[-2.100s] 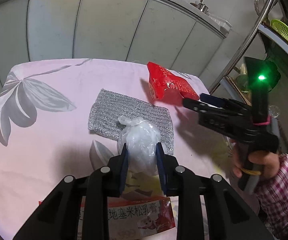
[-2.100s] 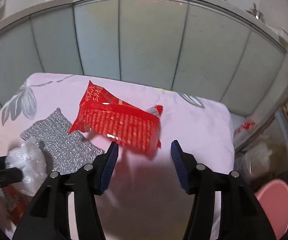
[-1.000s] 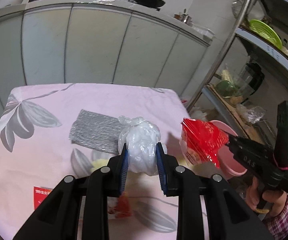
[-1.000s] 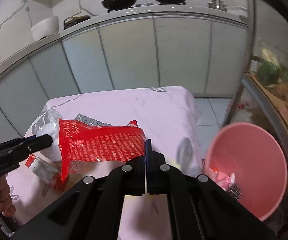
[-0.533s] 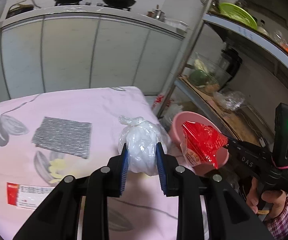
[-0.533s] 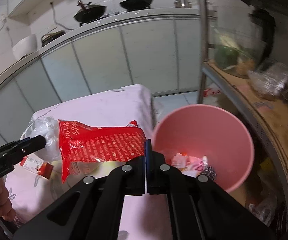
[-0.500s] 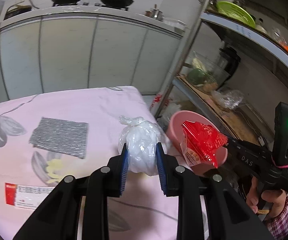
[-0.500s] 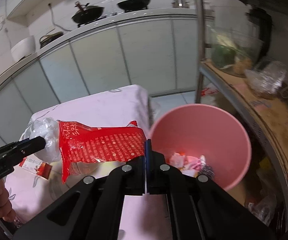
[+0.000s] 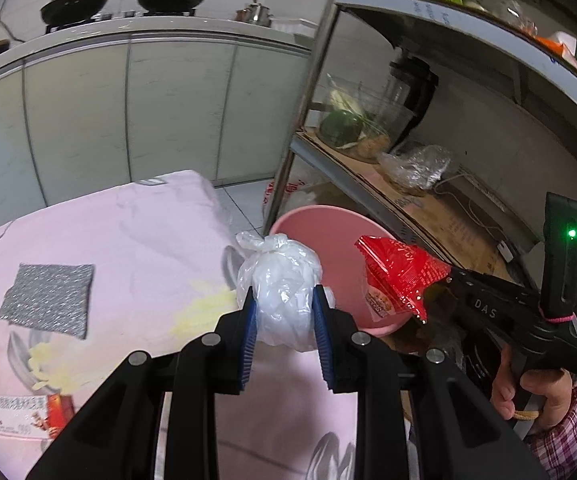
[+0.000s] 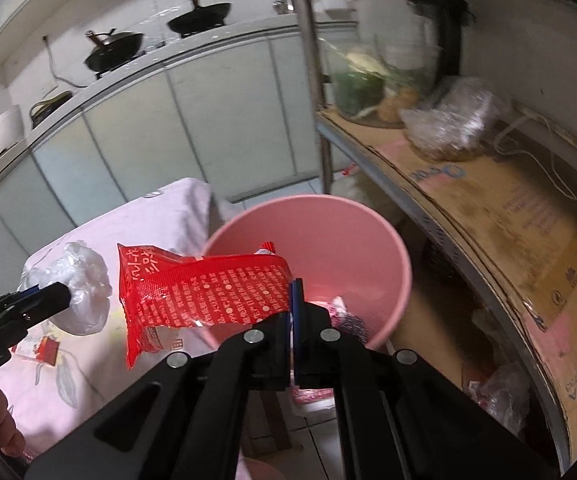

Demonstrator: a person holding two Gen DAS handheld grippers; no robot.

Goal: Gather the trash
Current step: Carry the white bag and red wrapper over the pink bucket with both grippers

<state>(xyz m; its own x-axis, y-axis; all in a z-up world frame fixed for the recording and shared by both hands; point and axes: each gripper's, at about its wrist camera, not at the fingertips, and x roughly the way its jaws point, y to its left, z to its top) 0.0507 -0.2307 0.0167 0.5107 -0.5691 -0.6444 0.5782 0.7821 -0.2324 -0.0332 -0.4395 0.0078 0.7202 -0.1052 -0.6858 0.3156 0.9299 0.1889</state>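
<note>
Here: left claw (image 9: 282, 322) clamped on a knotted white plastic bag (image 9: 278, 280), held above the right edge of the pink floral-cloth counter (image 9: 128, 240), just short of the round pink plastic bin (image 10: 328, 216). Right claw (image 10: 293, 300) pinched shut on the edge of a red crinkled snack wrapper (image 10: 204, 288), wrapper hanging across the bin's near rim. Bin mouth open beyond, metal shelf post (image 9: 300, 120) close behind. Grey glittery scouring cloth (image 9: 46, 300) and a red-and-white flat packet (image 9: 16, 414) lying on the counter, well apart.
</note>
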